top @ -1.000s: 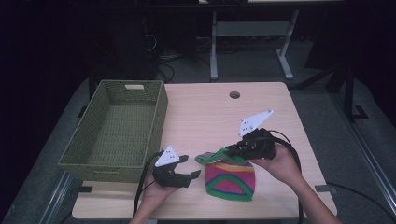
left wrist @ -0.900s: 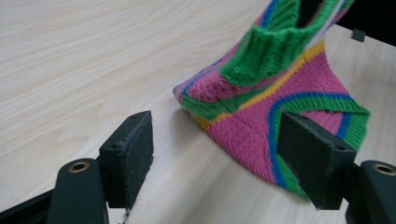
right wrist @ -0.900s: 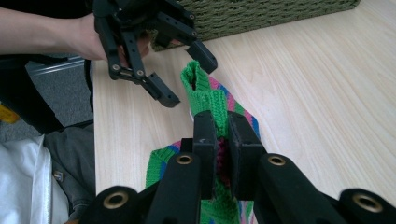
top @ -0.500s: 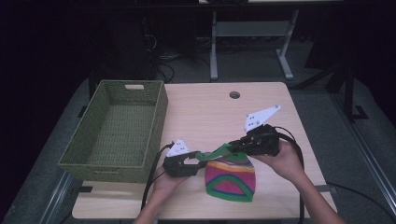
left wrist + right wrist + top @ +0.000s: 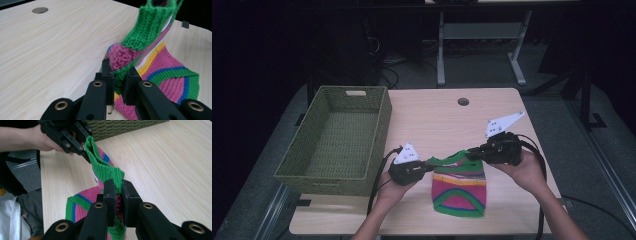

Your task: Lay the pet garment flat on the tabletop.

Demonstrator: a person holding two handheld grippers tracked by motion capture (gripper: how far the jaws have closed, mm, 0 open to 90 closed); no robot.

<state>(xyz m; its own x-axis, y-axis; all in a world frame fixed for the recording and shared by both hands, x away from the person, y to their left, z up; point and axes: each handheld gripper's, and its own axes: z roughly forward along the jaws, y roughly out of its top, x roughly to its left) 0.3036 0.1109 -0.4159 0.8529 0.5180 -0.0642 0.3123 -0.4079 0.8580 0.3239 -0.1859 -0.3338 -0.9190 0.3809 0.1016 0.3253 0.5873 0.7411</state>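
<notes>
Item: knitted hat point(image 5: 459, 187), striped pink, green, yellow and blue, with a green ribbed cuff point(image 5: 451, 161). We find it near the front edge of the bench point(image 5: 437, 120), at about 6 o'clock from the bench's middle. Its crown end lies flat nearest the person; the cuff end is lifted off the wood and stretched between the two grippers.

Handling, as we judge it: light, soft and limp, stretchy along the rib, not fragile and not slippery on the pads. It sags wherever it is unsupported, so we would take it by the thick cuff at two points well apart, as is done here.

Left gripper point(image 5: 426, 167): at 9 o'clock of the hat, lying nearly level, pointing to 3 o'clock. Its jaws have just been closing and now pinch the cuff corner; seen close in the left gripper view point(image 5: 119, 82).

Right gripper point(image 5: 472, 152): at 1 o'clock of the hat, held a little higher, pointing to 9 o'clock, its jaws narrow and clamped on the other cuff corner point(image 5: 117, 192).

Farther off: woven green basket point(image 5: 377, 130), at 10 o'clock, apart from the hat. Cable hole point(image 5: 463, 101) at 12 o'clock.
</notes>
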